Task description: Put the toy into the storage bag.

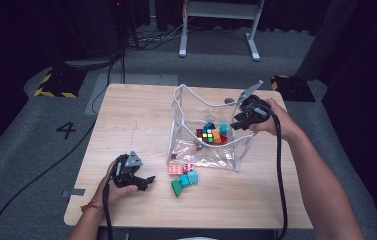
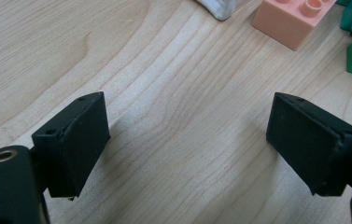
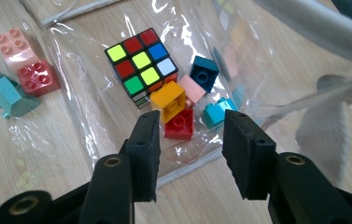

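Roughly half done, it seems: several bricks and a puzzle cube (image 3: pixel 142 66) are already in the clear bag (image 1: pixel 178 131). Four bricks (image 1: pixel 184 176) are left on the table just outside. Nothing is held by the right gripper (image 3: pixel 190 140), partly open above the bag, or the wide-open left gripper (image 2: pixel 187 135).

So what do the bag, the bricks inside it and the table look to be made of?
The bag: clear soft plastic film, glossy, creased, with glare streaks; its pale edging looks like fabric or vinyl. The bricks: hard moulded plastic, smooth, studded tops. The table: light wood or wood-look laminate, matt, with visible grain.
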Demonstrator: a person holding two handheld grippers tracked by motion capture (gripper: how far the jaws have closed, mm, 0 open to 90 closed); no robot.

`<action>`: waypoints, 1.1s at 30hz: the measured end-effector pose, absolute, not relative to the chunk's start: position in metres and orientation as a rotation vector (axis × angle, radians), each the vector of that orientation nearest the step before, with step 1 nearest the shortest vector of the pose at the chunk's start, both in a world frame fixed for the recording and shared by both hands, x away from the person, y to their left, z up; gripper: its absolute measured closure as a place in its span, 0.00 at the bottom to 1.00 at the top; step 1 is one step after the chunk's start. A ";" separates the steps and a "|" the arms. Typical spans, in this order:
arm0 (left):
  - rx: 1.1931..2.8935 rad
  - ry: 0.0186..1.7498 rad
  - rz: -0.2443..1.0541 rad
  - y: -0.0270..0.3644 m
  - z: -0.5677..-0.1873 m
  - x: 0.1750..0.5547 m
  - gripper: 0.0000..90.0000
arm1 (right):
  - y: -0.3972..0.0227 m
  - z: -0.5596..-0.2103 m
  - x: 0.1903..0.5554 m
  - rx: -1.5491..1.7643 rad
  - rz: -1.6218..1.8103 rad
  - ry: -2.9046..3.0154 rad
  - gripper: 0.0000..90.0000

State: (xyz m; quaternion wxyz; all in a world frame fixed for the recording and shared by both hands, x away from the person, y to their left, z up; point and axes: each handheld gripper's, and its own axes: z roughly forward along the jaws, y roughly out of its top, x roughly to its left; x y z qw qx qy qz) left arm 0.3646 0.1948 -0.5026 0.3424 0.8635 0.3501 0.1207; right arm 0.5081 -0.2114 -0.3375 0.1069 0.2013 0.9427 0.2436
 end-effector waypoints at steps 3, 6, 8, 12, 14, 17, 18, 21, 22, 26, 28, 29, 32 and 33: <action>2.245 0.910 0.314 0.195 -0.503 0.365 0.15 | -0.219 -0.333 0.505 0.588 0.770 2.754 0.64; 2.246 0.910 0.314 0.195 -0.503 0.365 0.15 | -0.227 -0.324 0.497 0.616 0.852 2.701 0.58; 2.245 0.910 0.314 0.195 -0.503 0.365 0.15 | -0.230 -0.320 0.493 0.591 0.900 2.680 0.54; 2.245 0.910 0.314 0.195 -0.503 0.365 0.15 | -0.236 -0.314 0.482 0.589 1.013 2.604 0.45; 2.246 0.910 0.314 0.195 -0.503 0.365 0.15 | -0.241 -0.312 0.477 0.617 1.065 2.563 0.41; 2.246 0.910 0.314 0.195 -0.503 0.365 0.15 | -0.249 -0.307 0.470 0.664 1.140 2.476 0.33; 2.246 0.910 0.314 0.195 -0.503 0.365 0.15 | -0.252 -0.305 0.466 0.686 1.154 2.449 0.32; 2.246 0.911 0.315 0.195 -0.503 0.365 0.15 | -0.264 -0.301 0.456 0.701 1.209 2.373 0.29; 2.246 0.910 0.314 0.195 -0.503 0.365 0.15 | -0.270 -0.300 0.452 0.713 1.238 2.345 0.28; 2.246 0.910 0.314 0.195 -0.503 0.365 0.15 | -0.288 -0.300 0.436 0.721 1.293 2.282 0.26; 2.246 0.910 0.315 0.195 -0.503 0.365 0.15 | -0.295 -0.303 0.427 0.722 1.290 2.255 0.26; 2.246 0.910 0.314 0.195 -0.503 0.365 0.15 | -0.300 -0.305 0.421 0.715 1.293 2.243 0.26; 2.246 0.910 0.314 0.195 -0.503 0.365 0.15 | -0.308 -0.310 0.410 0.705 1.292 2.219 0.26; 2.246 0.910 0.314 0.195 -0.503 0.365 0.15 | -0.312 -0.313 0.405 0.708 1.300 2.201 0.26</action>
